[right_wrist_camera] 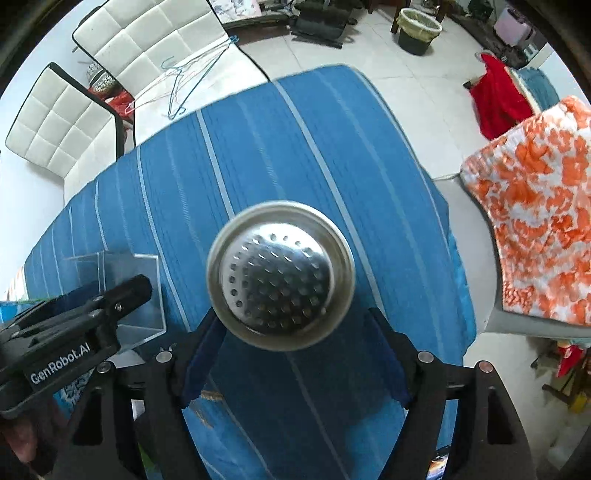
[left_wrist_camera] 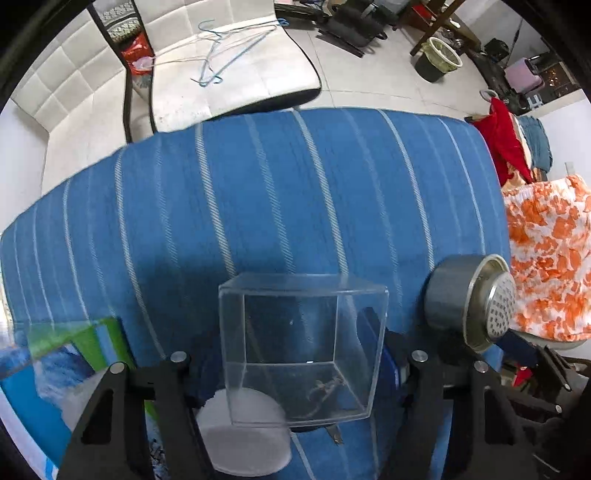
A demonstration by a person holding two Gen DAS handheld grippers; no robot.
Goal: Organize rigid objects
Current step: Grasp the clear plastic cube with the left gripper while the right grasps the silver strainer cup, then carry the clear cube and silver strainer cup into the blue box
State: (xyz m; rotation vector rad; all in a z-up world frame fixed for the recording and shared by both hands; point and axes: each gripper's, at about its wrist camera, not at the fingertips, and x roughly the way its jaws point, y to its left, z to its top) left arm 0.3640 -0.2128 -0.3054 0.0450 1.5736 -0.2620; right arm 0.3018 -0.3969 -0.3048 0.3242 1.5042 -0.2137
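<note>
A clear plastic box point(left_wrist_camera: 301, 350) sits between the fingers of my left gripper point(left_wrist_camera: 295, 363), which is shut on it, above the blue striped cloth point(left_wrist_camera: 258, 206). The box also shows in the right wrist view point(right_wrist_camera: 125, 291), with the left gripper point(right_wrist_camera: 122, 295) on it. My right gripper point(right_wrist_camera: 295, 325) is shut on a steel cylindrical container with a perforated domed end point(right_wrist_camera: 280, 273), held above the cloth point(right_wrist_camera: 258, 155). The container shows at the right of the left wrist view point(left_wrist_camera: 472, 299). A white round lid point(left_wrist_camera: 247, 439) lies under the box.
A green and blue book point(left_wrist_camera: 62, 373) lies at the cloth's near left. An orange-patterned cloth point(right_wrist_camera: 535, 229) covers a seat at the right. White cushioned chairs point(right_wrist_camera: 122, 55) with wire hangers point(left_wrist_camera: 221, 48) stand beyond the table. A bin point(right_wrist_camera: 417, 29) stands on the tiled floor.
</note>
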